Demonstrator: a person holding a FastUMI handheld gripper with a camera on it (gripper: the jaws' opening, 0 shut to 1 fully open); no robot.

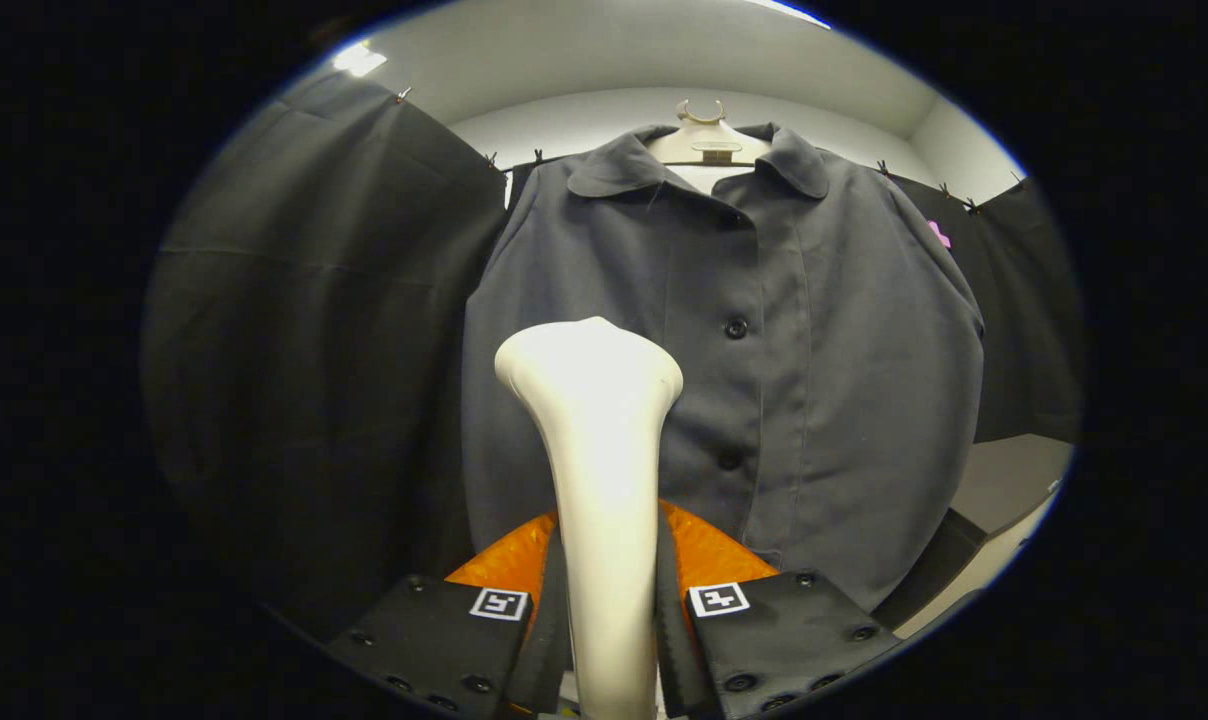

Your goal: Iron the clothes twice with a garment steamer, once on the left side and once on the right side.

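A dark grey buttoned shirt (824,350) hangs on a pale hanger (702,140) straight ahead, collar at the top. My gripper (609,620) is shut on the handle of a white garment steamer (594,430), both fingers pressing its slim neck. The steamer rises upright between the fingers, and its wide head sits in front of the shirt's left half, just left of the button row (735,327). Whether the head touches the cloth I cannot tell.
Black cloth (314,330) hangs to the left of the shirt and more of it (1024,330) to the right. A grey ledge (1009,480) lies low on the right behind the shirt's hem. White wall and ceiling sit above.
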